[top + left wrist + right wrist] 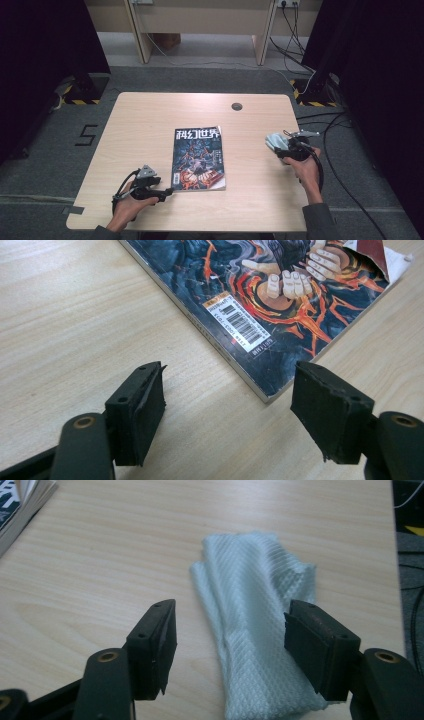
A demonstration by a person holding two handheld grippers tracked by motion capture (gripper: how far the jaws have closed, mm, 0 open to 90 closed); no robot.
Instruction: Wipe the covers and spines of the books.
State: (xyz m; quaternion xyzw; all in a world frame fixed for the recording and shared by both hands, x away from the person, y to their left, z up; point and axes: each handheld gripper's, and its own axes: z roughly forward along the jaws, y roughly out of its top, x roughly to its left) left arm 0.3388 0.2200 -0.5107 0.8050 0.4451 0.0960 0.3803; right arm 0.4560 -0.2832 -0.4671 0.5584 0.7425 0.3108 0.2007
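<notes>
We see the left gripper (pixel 227 390) first. Its two black jaws stand wide apart with nothing between them but bare wood. Just past them lies the corner of the magazine (pixel 280 305), flat on the table, with a white barcode label (pixel 240 325) near its edge. The jaws do not touch it.

The right gripper (pixel 230 630) has its jaws spread too. A pale folded cloth (pixel 255 610) lies on the table between them, running toward the camera. The pads do not press on it; we can see a gap at the left pad, and the right pad sits just beside the cloth's edge.

From the high view, the left gripper (pixel 167 191) is near the lower left corner of the magazine (pixel 198 157), which lies in the middle of the table (pixel 140 120). The right gripper (pixel 280 150) is at the table's right side, over the cloth (pixel 276 141), well apart from the magazine.

The table is light wood with a small round hole (pixel 236 106) near its far edge. Around it is grey carpet (pixel 60 150). Black curtains (pixel 45 50) hang on both sides. Cables (pixel 345 185) trail across the floor on the right. A pale wooden bench (pixel 200 20) stands at the back.
</notes>
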